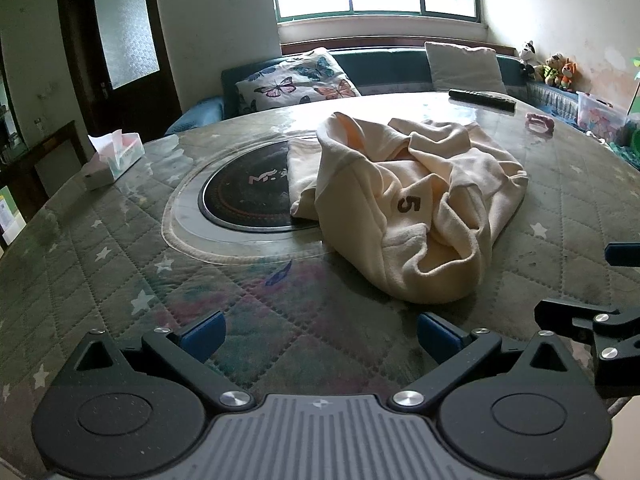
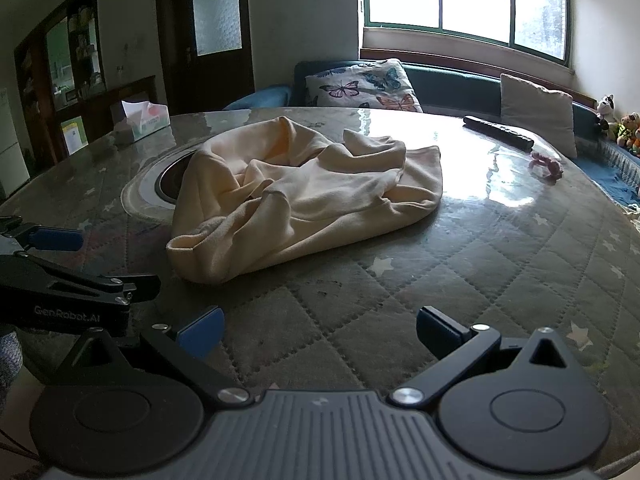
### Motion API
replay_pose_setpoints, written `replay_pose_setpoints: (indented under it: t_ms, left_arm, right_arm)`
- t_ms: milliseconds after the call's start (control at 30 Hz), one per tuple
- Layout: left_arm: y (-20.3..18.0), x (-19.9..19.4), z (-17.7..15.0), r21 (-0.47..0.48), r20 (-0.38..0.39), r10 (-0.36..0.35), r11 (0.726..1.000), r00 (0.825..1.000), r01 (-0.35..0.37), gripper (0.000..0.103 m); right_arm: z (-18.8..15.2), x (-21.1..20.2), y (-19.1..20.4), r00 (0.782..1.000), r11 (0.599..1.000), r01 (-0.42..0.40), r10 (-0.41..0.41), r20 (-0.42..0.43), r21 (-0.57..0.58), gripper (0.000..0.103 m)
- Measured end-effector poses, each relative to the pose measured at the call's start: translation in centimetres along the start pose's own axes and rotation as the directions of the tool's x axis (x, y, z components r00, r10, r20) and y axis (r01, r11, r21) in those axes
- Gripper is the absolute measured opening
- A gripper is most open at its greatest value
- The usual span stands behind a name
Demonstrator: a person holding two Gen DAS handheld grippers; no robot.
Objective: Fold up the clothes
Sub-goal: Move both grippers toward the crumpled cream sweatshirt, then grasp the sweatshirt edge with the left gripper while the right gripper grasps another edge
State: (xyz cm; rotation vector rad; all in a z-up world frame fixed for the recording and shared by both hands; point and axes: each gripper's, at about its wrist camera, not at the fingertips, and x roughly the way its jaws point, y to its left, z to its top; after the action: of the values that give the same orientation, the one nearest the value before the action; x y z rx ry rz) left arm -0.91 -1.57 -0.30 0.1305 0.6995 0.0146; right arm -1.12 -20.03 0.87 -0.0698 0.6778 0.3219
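- A cream garment (image 1: 404,204), crumpled in a heap with a "5" on it, lay on the quilted counter (image 1: 120,264), partly over a dark round inset (image 1: 244,196).
- The left gripper (image 1: 320,334) had its fingers (image 1: 204,334) spread wide with nothing between them; the garment lay just ahead, apart from them.
- The right gripper (image 2: 320,332) also had its fingers (image 2: 438,330) spread and bare, the garment (image 2: 304,196) ahead and to its left.
- A tissue box (image 1: 116,154) and a remote (image 1: 482,99) sat further off.
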Motion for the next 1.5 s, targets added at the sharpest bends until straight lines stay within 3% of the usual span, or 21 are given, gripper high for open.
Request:
replay_pose_setpoints:
  t_ms: [933,1500]
  left_arm:
    - [0.2,1.2,1.4,0.002,-0.015,-0.006,1.000,1.000,0.007,0.103]
    - [1.9,2.8,4.8,-0.010,0.019,0.005,1.000,1.000,-0.005,0.103]
  right_arm:
    - [1.1,1.6,0.0,1.000,1.000,-0.024,0.024,-0.020,-0.003,0.103]
    - [4.3,2.9,-0.8,0.999,0.999,-0.051,0.051,-0.002,0.008,0.103]
